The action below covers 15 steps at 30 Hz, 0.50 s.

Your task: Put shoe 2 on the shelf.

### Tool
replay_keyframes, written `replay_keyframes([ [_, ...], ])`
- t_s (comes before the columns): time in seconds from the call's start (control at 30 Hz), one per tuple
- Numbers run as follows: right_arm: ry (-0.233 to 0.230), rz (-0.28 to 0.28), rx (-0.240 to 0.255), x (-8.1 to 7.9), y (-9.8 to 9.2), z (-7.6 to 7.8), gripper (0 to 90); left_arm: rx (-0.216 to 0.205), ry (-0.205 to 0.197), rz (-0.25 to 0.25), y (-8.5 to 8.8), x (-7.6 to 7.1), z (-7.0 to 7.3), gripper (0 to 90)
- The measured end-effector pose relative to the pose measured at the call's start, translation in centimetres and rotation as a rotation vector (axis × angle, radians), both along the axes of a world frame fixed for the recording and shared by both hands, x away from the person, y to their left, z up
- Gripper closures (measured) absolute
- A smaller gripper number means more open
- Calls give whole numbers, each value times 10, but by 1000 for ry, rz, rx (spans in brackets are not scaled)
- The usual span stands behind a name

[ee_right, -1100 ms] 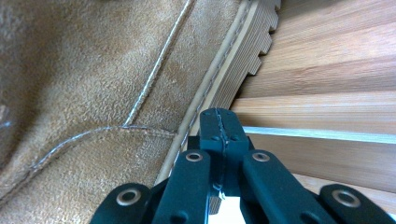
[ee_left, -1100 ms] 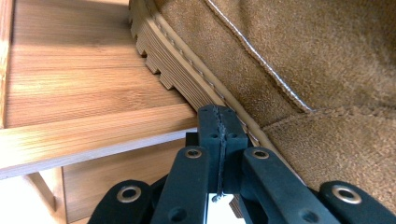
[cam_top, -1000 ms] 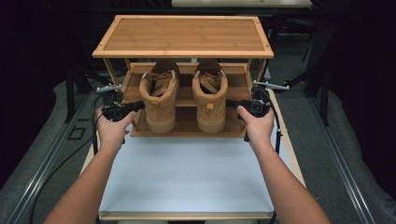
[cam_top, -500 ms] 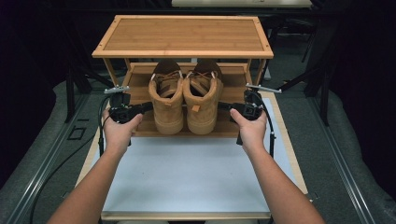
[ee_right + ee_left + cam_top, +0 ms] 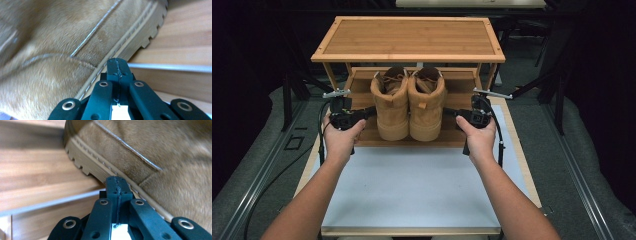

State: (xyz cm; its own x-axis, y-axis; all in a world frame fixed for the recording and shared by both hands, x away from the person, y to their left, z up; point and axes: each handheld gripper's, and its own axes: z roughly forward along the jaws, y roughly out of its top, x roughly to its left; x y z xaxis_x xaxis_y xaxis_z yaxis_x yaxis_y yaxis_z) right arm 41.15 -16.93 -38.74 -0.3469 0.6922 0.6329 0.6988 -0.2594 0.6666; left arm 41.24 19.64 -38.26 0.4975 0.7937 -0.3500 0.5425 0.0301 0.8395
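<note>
Two tan suede boots stand side by side on the lower shelf of a bamboo shoe rack (image 5: 408,37), heels toward me: the left boot (image 5: 389,105) and the right boot (image 5: 426,102), touching each other. My left gripper (image 5: 373,111) is shut, its tip against the left boot's (image 5: 160,157) outer side near the sole. My right gripper (image 5: 447,112) is shut too, its tip pressed to the outer side of the right boot (image 5: 55,45). In each gripper view the black jaws meet with nothing between them.
The rack's lower shelf (image 5: 367,132) has bare wood on either side of the boots. A white mat (image 5: 412,190) covers the table in front of the rack. Black cables trail from both grippers. Dark floor and metal rails flank the table.
Both hands have moved inward, and the two boots, apart a second ago, now stand pushed together at the shelf's middle.
</note>
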Motion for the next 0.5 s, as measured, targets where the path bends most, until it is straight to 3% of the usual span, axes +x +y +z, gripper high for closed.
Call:
replay_keyframes([
  [0.2, 2, -32, -44, 11, 5, 4, 900, 4, 10, 26, -2, 12, -1, 900],
  [0.3, 4, -51, -17, 21, 4, 3, 900, -15, 18, 30, -4, 20, -1, 900],
  [0.43, 20, -91, 5, 33, 3, 0, 900, -4, 11, 49, -7, 29, -3, 900],
  [0.5, 10, -90, 20, 34, 3, -2, 900, -17, 17, 31, -4, 31, -4, 900],
])
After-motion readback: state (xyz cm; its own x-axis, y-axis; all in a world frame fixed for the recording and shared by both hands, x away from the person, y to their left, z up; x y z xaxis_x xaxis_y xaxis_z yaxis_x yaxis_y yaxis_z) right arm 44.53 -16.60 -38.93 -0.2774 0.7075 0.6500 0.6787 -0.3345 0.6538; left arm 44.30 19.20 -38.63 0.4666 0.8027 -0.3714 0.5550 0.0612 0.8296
